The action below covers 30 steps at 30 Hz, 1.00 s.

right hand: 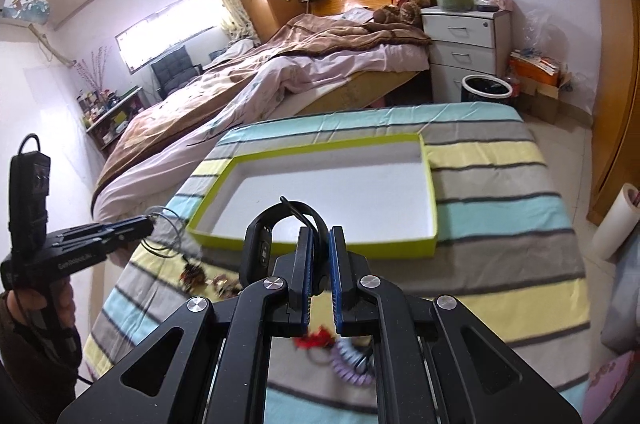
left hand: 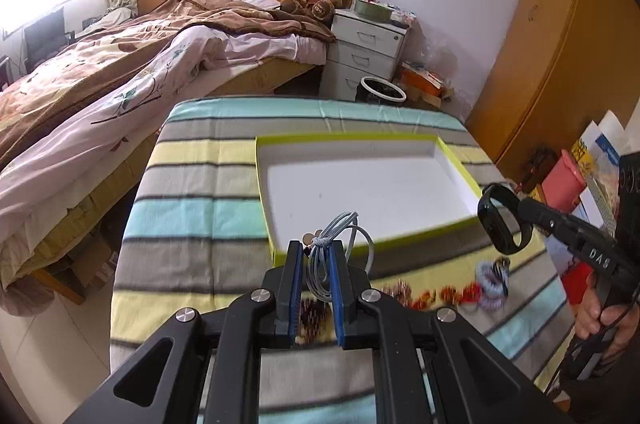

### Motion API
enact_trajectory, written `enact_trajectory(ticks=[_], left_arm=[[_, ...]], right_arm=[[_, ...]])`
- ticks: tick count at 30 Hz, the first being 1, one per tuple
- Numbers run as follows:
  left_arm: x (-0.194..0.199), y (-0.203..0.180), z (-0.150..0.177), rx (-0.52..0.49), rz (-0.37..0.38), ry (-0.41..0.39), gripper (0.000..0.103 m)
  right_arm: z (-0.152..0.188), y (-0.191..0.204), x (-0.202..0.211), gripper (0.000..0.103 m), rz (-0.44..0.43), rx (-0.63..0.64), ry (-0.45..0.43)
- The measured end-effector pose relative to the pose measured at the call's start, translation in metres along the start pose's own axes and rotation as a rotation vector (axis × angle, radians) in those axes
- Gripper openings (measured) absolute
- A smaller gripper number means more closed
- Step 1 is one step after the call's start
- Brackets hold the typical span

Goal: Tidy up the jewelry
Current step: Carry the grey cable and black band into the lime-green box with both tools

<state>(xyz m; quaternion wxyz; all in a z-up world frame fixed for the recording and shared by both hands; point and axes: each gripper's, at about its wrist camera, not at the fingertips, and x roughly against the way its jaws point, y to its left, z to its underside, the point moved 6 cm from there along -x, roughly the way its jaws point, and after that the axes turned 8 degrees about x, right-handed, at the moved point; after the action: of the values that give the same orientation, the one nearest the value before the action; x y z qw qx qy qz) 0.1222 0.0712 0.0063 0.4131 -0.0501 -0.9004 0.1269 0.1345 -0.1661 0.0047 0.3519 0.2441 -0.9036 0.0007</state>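
My left gripper is shut on a grey-blue cord necklace with a small round charm, held above the striped cloth just before the near rim of a white tray with a lime-green rim. My right gripper is shut on the strap of a black fitness band, also lifted just short of the tray. In the left wrist view the band hangs from the right gripper at the tray's right corner. Red, gold and purple jewellery pieces lie on the cloth nearer to me.
The tray sits on a striped cloth over a low surface. Behind it are a bed, a white drawer unit and a black bin. A wooden wardrobe stands right. A hand holds the right gripper's handle.
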Motion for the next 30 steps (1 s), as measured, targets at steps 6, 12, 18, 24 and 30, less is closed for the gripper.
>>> enact_trajectory(ticks=[6,12,18,24,30], left_arm=[[-0.029,-0.001,-0.027,0.010,-0.001,0.022,0.013],[-0.061,-0.003,-0.045,-0.001,-0.008,0.047,0.013],[-0.094,-0.001,-0.058,0.003,-0.022,0.077,0.013],[-0.122,0.005,-0.061,0.021,-0.031,0.115,0.013],[-0.137,0.009,-0.059,0.029,-0.044,0.140,0.013]], right_arm=[[-0.017,-0.016,-0.024,0.008,0.040,0.009,0.029],[-0.032,-0.038,-0.056,0.008,0.087,0.020,0.069],[-0.042,-0.055,-0.085,0.008,0.127,0.024,0.112],[-0.044,-0.067,-0.105,0.008,0.151,0.024,0.145],[-0.043,-0.072,-0.119,0.008,0.160,0.029,0.172]])
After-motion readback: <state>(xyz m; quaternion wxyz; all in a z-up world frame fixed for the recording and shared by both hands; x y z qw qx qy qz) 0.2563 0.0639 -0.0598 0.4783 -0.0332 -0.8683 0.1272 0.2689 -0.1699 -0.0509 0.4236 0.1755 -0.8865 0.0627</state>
